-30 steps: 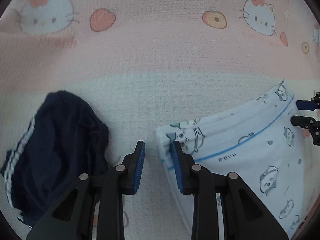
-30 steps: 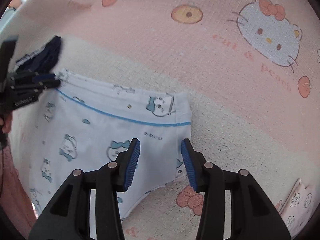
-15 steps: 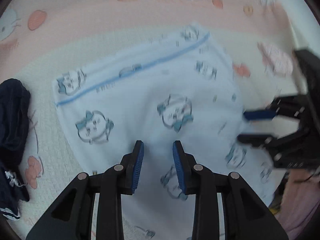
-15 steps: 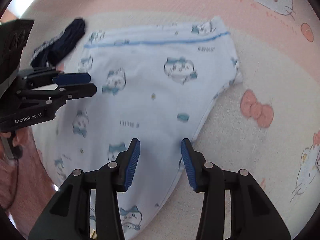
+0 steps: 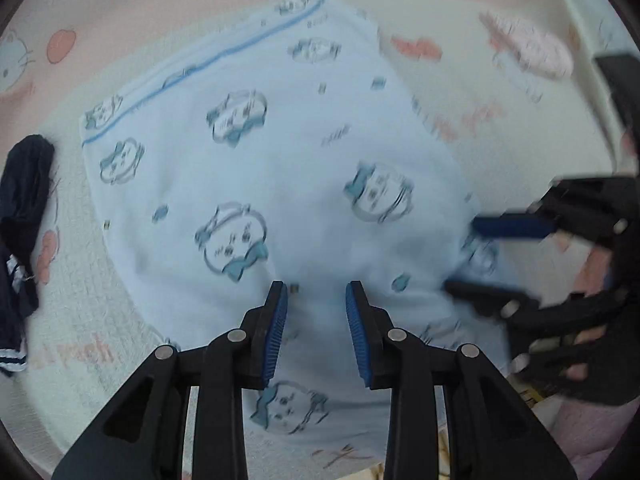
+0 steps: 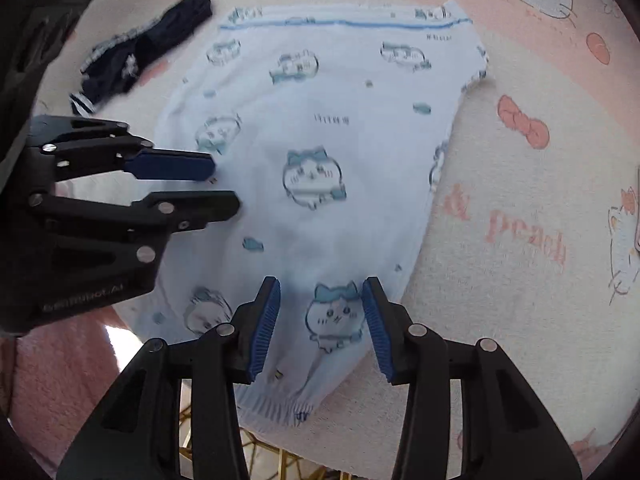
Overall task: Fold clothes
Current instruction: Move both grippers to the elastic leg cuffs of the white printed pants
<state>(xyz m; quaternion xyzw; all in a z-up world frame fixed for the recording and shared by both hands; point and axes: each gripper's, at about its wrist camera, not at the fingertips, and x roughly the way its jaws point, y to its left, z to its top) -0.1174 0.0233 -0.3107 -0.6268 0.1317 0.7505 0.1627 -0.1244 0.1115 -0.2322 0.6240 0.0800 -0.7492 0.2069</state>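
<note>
Pink and cream cartoon-cat blanket (image 5: 132,32) is spread under everything, printed with cat faces, bows and round fruit shapes; it works as the folding surface.

Nearest in the left wrist view, the left gripper (image 5: 316,292) is seen with its blue-padded fingers parted, a clear gap between them and nothing pinched; it sits above the lower middle of the light blue shorts (image 5: 280,168). Same story in the right wrist view; the right gripper (image 6: 322,294) is spread a bit wider, nothing gripped, with a printed cat face framed right between the pads, near the garment's narrow lower end where a ribbed cuff is seen at about 6 o'clock.

The shorts are laid flat on the blanket, pale blue with little cat prints; the waistband with its thin blue stripe is at the far edge, roughly 12 o'clock in the right view and 11 o'clock in the left.

From the left camera the right gripper is caught at 3 o'clock, blurred, at the fabric's right edge; from the right camera the left one shows at 9 o'clock over the left edge.

Further out, a dark navy garment (image 6: 148,48) with white stripes is bunched on the blanket at 10 o'clock in the right view, just beside the waistband corner; whether they touch can't be told.
</note>
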